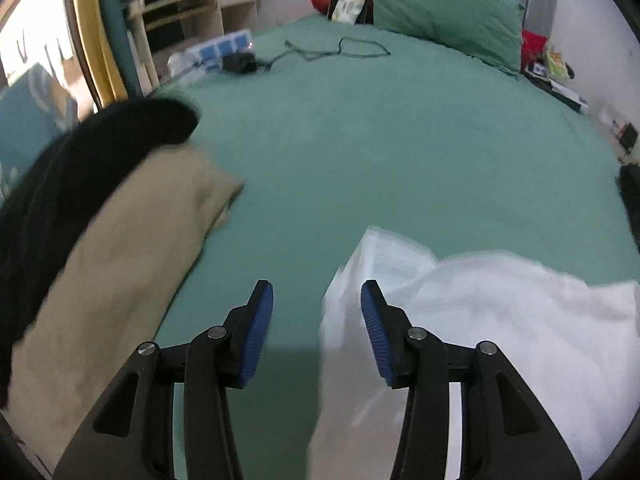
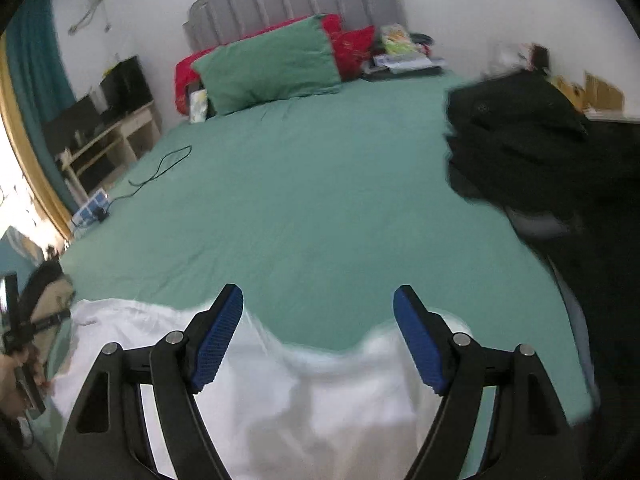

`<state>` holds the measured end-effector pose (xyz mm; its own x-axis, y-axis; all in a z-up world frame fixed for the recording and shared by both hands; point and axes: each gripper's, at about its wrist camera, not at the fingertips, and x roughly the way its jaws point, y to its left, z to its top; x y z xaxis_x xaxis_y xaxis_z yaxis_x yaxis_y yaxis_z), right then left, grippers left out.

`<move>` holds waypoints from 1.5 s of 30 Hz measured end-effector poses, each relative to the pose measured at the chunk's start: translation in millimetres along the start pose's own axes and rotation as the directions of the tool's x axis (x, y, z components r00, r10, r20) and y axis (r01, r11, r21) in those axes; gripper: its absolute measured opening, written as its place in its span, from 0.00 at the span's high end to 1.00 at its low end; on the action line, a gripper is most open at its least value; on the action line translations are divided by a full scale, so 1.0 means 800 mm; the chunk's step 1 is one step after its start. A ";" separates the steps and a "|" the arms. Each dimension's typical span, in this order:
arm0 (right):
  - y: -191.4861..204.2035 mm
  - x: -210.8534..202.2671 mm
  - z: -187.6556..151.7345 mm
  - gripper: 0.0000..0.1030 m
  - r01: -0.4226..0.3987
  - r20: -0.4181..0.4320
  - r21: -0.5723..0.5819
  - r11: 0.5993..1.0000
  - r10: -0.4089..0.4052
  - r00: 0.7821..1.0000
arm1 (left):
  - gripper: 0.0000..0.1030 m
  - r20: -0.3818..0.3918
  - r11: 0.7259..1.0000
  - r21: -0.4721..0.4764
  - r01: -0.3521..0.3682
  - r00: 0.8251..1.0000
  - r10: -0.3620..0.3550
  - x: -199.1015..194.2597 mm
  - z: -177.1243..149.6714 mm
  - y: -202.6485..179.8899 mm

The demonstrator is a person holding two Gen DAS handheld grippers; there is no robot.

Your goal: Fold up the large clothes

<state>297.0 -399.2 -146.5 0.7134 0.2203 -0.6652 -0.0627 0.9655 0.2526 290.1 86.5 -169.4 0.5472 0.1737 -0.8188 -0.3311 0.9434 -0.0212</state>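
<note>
Two pairs of tongs hover above a bed [image 2: 320, 208] covered in a green sheet, where a white garment [image 2: 304, 400] lies rumpled at the near edge. The left tongs [image 1: 317, 300] stand released, blue pads parted over sheet and the garment's edge, gripping nothing. The right tongs [image 2: 319, 304] gape wider, also empty, above the white cloth.

No brand or lettering can be read anywhere; a framed picture [image 1: 349, 4] by the green pillow [image 1: 444, 12] is too small to decipher. A beige garment [image 1: 120, 264] and a black one [image 1: 80, 160] are piled at the left, blurred and cut off by the frame. Another dark heap [image 2: 516, 136], possibly clothing, sits at the bed's right side. A cable [image 1: 340, 50] runs across the sheet to a black charger [image 1: 239, 63]. A hand [image 2: 12, 380] is partly visible at the right view's left margin.
</note>
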 end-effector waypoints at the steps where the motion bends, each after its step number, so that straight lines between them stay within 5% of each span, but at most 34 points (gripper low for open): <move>1: -0.014 -0.011 -0.014 0.24 0.002 -0.007 0.036 0.999 -0.001 1.000 | 0.52 -0.010 1.000 -0.009 0.022 1.000 -0.022 -0.004 -0.011 0.009; 7: -0.075 -0.044 -0.112 0.24 0.055 -0.121 0.214 0.975 -0.030 0.992 | 0.52 -0.095 0.993 0.010 0.118 0.989 -0.116 -0.013 -0.062 0.031; 10: -0.086 -0.050 -0.146 0.24 0.051 -0.158 0.273 0.961 -0.007 0.987 | 0.52 -0.136 0.994 0.051 0.102 0.986 -0.094 -0.003 -0.083 0.029; 12: -0.082 -0.049 -0.160 0.46 0.030 -0.155 0.288 0.957 0.016 0.988 | 0.52 -0.104 0.994 0.094 0.064 0.993 -0.054 -0.009 -0.091 0.022; 13: -0.082 -0.050 -0.163 0.85 -0.004 -0.147 0.306 0.952 0.051 0.988 | 0.52 -0.099 0.994 0.101 0.052 0.994 -0.042 -0.011 -0.095 0.019; 14: -0.085 -0.046 -0.168 0.92 -0.078 -0.145 0.362 0.929 0.139 0.980 | 0.57 -0.099 0.993 0.106 0.051 0.994 -0.040 -0.014 -0.099 0.017; 15: -0.091 -0.045 -0.175 0.92 -0.114 -0.132 0.418 0.901 0.184 0.974 | 0.68 -0.106 0.991 0.104 0.078 0.992 -0.067 -0.017 -0.101 0.017; 16: -0.096 -0.048 -0.179 0.92 -0.119 -0.113 0.438 0.891 0.186 0.976 | 0.99 -0.122 0.990 0.089 0.113 0.987 -0.102 -0.019 -0.103 0.018; 19: -0.105 -0.071 -0.179 0.93 -0.111 -0.047 0.469 0.876 0.150 0.988 | 1.00 -0.094 0.991 0.074 0.109 0.990 -0.102 -0.041 -0.111 0.023; 23: -0.088 -0.118 -0.171 0.93 -0.012 -0.010 0.363 0.932 0.016 1.000 | 1.00 -0.055 0.995 0.026 0.100 0.994 -0.099 -0.075 -0.133 0.048; 32: -0.091 -0.122 -0.203 0.92 0.098 -0.139 0.366 0.926 -0.050 0.989 | 0.99 -0.148 0.992 -0.034 0.121 0.981 -0.125 -0.095 -0.204 0.072; 36: -0.090 -0.122 -0.204 0.86 0.129 -0.146 0.350 0.928 -0.082 0.986 | 0.91 -0.170 0.990 -0.021 0.139 0.975 -0.141 -0.087 -0.187 0.070; 38: -0.092 -0.126 -0.204 0.81 0.149 -0.137 0.343 0.928 -0.107 0.985 | 0.60 -0.142 0.991 -0.011 0.131 0.981 -0.131 -0.087 -0.170 0.069; 45: -0.101 -0.135 -0.202 0.63 0.209 -0.106 0.349 0.914 -0.183 0.977 | 0.57 -0.050 0.991 0.081 0.110 0.993 -0.107 -0.063 -0.087 0.047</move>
<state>112.0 -478.3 -208.6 0.6344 0.0533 -0.7711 0.3352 0.8800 0.3366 196.6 93.2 -169.2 0.5401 0.0577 -0.8396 -0.2049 0.9766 -0.0647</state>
